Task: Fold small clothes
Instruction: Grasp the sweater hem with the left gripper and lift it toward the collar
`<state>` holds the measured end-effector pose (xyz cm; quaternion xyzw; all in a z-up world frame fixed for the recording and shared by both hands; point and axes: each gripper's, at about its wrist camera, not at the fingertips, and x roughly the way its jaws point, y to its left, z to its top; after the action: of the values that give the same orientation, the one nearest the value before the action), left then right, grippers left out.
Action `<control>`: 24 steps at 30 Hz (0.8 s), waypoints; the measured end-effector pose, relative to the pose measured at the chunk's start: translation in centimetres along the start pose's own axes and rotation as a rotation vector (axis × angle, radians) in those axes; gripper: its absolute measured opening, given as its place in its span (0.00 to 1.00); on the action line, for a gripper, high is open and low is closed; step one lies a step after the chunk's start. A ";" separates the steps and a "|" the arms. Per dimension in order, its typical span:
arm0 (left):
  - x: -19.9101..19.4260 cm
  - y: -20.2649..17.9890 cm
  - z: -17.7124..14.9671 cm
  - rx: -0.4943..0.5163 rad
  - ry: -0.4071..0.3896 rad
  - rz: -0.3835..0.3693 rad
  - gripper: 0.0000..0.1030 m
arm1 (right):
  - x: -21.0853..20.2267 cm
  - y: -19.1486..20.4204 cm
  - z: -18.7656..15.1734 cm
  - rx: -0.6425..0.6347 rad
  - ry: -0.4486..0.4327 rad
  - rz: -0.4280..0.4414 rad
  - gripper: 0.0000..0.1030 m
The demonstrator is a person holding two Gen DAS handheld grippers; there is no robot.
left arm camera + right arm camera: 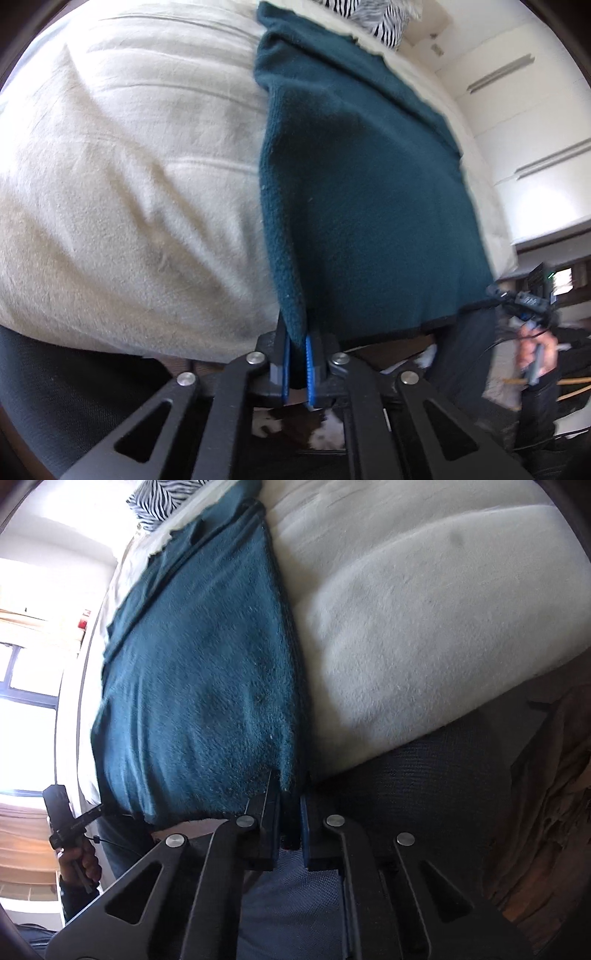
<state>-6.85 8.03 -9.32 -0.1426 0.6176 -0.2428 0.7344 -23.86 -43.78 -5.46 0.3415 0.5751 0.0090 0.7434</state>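
teal garment [362, 192] pinched by both downward-tilted grippers.

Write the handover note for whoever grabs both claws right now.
Left claw: shut on the near left corner of the teal cloth.
Right claw: shut on the near right corner of the same cloth.
The cloth lies spread flat on the cream bedcover, its near edge at the bed's edge, a zebra-print item beyond its far end.
Done: both near corners gripped.
Left: probably carry them over to the far edge for the first fold, then finish folding.
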 end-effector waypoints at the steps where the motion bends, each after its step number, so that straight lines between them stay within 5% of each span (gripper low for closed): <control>1: -0.8 0.0 0.1 -0.015 -0.033 -0.050 0.06 | -0.6 0.3 0.0 -0.003 -0.023 0.028 0.06; 6: -4.4 -0.4 1.6 -0.082 -0.173 -0.274 0.06 | -4.2 2.1 1.4 -0.022 -0.163 0.176 0.06; 11: -7.0 -0.5 3.9 -0.125 -0.278 -0.399 0.06 | -6.8 3.9 4.4 -0.018 -0.284 0.280 0.06; 17: -8.2 -0.2 7.3 -0.196 -0.378 -0.512 0.06 | -7.6 5.8 8.6 -0.027 -0.367 0.312 0.06; 24: -7.8 0.3 13.3 -0.225 -0.442 -0.533 0.06 | -7.1 7.7 16.0 -0.023 -0.433 0.333 0.06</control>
<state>5.24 11.19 -0.31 -0.4276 0.4081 -0.3194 0.7407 -9.60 -48.70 6.25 0.4172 0.3385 0.0645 0.8410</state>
